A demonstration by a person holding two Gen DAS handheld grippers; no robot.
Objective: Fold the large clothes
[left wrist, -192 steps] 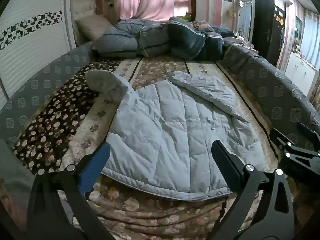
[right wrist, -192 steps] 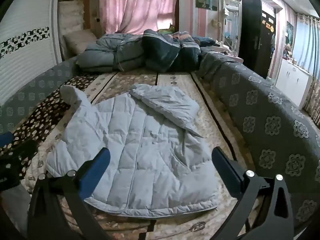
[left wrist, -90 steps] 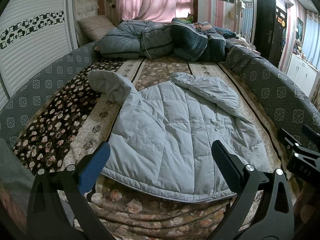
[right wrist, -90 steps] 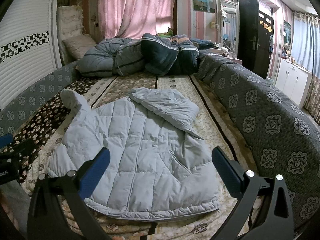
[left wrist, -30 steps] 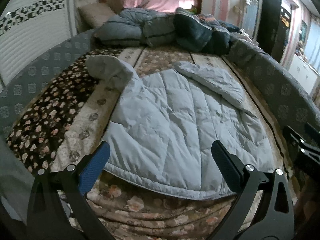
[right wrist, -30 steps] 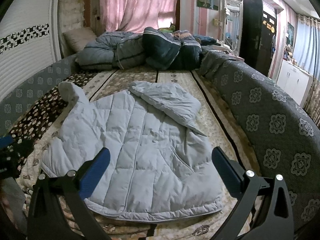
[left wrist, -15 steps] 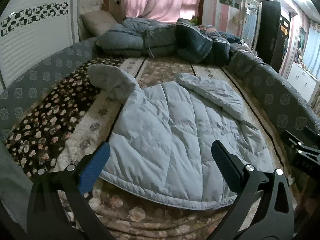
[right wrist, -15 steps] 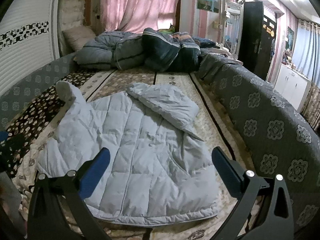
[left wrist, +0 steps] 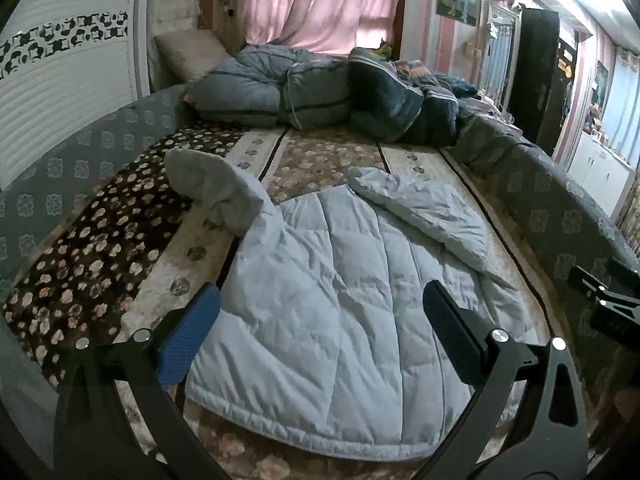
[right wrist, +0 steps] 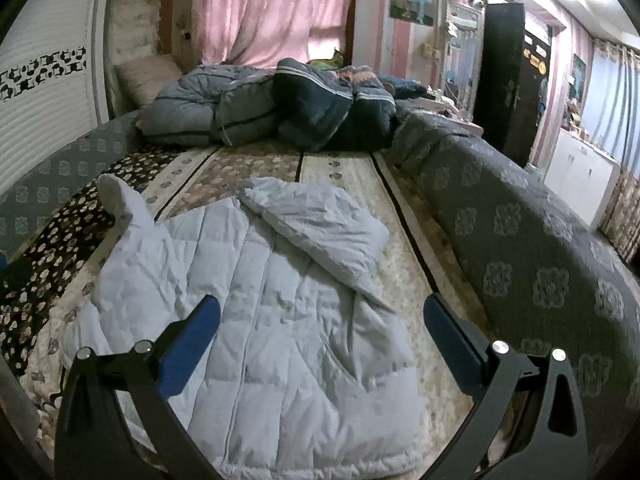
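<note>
We hold our left tongs (left wrist: 320,320) and right tongs (right wrist: 322,324) spread wide above the near hem of the pale grey quilted jacket (left wrist: 344,304), and neither grips anything. The jacket lies flat on the patterned bed (left wrist: 120,240), one sleeve (left wrist: 420,212) folded in across its body, the other sleeve (left wrist: 216,184) bunched up toward the far left. Piled duvets (right wrist: 280,108) sit at the bed's far end below pink curtains (right wrist: 260,12).
</note>
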